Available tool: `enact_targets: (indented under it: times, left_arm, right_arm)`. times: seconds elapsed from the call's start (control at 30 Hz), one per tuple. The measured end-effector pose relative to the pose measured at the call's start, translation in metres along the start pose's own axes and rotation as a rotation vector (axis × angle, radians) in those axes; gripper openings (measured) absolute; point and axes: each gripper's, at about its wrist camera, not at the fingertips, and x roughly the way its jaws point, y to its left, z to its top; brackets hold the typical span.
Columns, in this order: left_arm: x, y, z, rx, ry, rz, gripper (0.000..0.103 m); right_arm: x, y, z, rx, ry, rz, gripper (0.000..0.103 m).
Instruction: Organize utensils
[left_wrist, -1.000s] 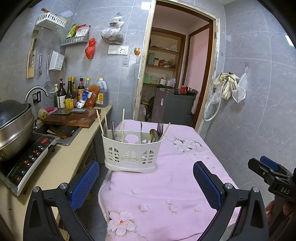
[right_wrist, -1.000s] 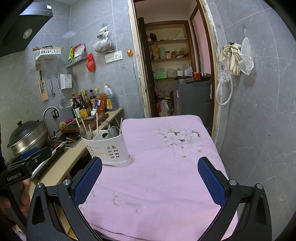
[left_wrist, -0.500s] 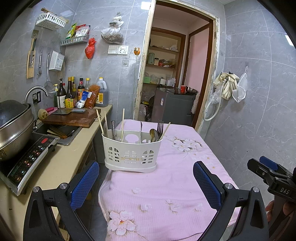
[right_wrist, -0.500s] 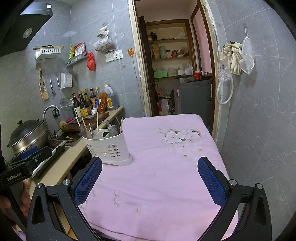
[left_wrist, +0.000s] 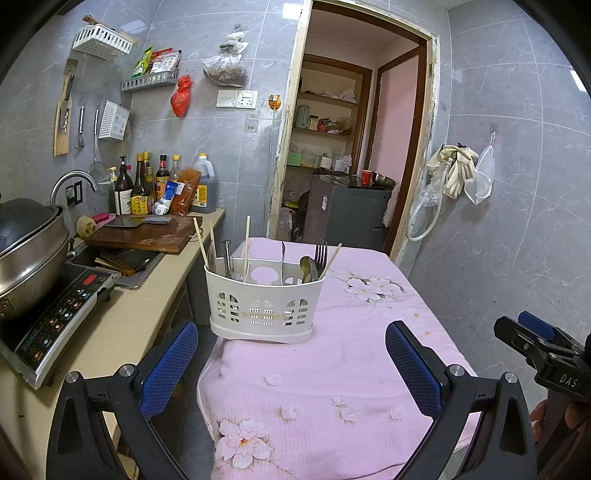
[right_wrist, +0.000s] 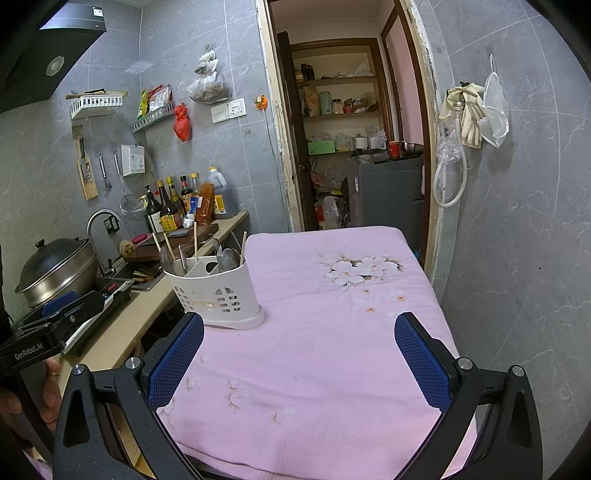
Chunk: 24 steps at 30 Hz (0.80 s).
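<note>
In white caddy (left_wrist: 264, 306): chopsticks (left_wrist: 246, 243), fork (left_wrist: 320, 254), spoons (left_wrist: 307, 266).

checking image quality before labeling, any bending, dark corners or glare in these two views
Left wrist view: the door frame bows outward, the corners go black, and the utensil caddy is sharp. Right wrist view: same barrel bend in the wall tiles, black corners, and soft even light on the pink cloth without glare.

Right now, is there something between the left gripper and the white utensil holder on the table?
Nothing visible does. The left gripper is open and empty, and only bare pink tablecloth lies between it and the utensil holder, which stands upright near the table's left edge.
</note>
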Motion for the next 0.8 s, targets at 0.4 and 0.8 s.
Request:
enact_targets:
  times: [0.4,0.8]
  left_arm:
    - [0.0007,-0.0003,-0.0020,0.008,0.001,0.017,0.102]
    - [0.0003,-0.0067,-0.0052,0.054,0.001,0.035,0.102]
  right_arm:
    - [-0.0004,0.0004,0.0004,0.001,0.001,0.000,0.102]
    - [-0.0002,0.0019,-0.0005,0.003,0.005,0.000,0.102]
